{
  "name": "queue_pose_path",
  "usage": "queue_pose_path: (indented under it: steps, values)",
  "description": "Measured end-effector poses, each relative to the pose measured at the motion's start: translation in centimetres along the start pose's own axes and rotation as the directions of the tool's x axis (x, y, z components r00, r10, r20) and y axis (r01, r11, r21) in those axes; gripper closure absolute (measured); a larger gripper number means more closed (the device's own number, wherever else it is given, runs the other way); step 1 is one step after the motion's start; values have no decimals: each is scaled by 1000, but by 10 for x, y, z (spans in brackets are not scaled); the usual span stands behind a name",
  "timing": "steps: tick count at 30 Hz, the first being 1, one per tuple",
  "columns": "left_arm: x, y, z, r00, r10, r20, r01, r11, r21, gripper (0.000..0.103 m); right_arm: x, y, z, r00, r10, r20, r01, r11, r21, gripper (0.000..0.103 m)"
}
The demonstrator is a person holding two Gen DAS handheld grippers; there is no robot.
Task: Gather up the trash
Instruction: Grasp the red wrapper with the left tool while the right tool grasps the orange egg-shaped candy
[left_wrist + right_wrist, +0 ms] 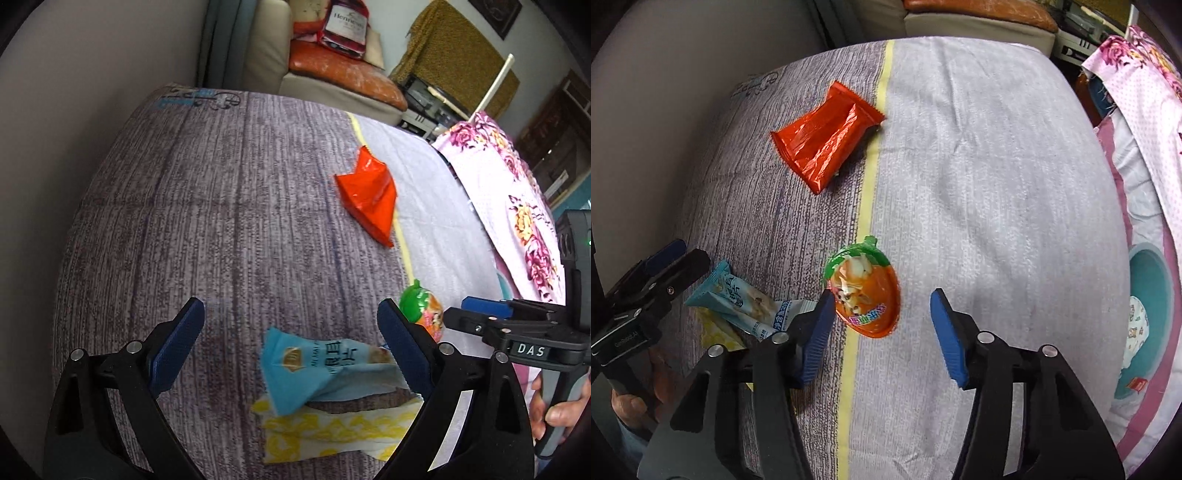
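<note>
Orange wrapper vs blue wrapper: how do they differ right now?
The orange wrapper is plain, glossy and unprinted on the side that shows; the blue wrapper carries printed text and a picture. The orange wrapper lies alone, far up the bedspread; the blue wrapper lies near the camera on top of a yellow-patterned wrapper, between the left gripper's open fingers. Both are crumpled snack packets lying on the bedspread's grey side.
</note>
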State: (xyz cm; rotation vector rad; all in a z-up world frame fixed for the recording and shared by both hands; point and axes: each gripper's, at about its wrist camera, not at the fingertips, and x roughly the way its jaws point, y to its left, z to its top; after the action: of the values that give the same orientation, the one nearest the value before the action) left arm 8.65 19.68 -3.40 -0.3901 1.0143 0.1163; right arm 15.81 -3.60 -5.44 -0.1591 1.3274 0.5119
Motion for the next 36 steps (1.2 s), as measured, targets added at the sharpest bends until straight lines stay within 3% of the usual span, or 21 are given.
queue_pose_path:
  steps: [10, 17, 24, 33, 34, 35, 36]
  values:
    - [11, 9, 6, 1000, 4, -23, -4, 1000, -4, 8, 32, 20, 7, 999, -20, -31, 19, 999, -41, 52]
    - [22, -5, 25, 1000, -1, -29, 2, 1000, 21, 8, 26, 23, 10, 1000, -23, 7, 23, 997, -70, 55]
    - [53, -35, 62, 998, -24, -60, 27, 999, 45, 8, 4, -6, 31, 997, 6, 81, -8, 1000, 14, 55]
    - [96, -63, 87, 998, -3, -60, 7, 998, 62, 9, -20, -59, 41, 993, 39, 113, -49, 995, 86, 55]
    - [97, -64, 87, 999, 2, -51, 2, 998, 69, 10, -20, -60, 43, 993, 40, 114, -51, 995, 91, 55]
    - [98, -66, 88, 999, 9, -40, -6, 997, 77, 19, -19, -64, 43, 993, 44, 114, -55, 994, 99, 55]
    - [98, -70, 87, 999, 16, -37, -13, 996, 87, 34, -18, -66, 44, 992, 46, 114, -58, 993, 103, 55]
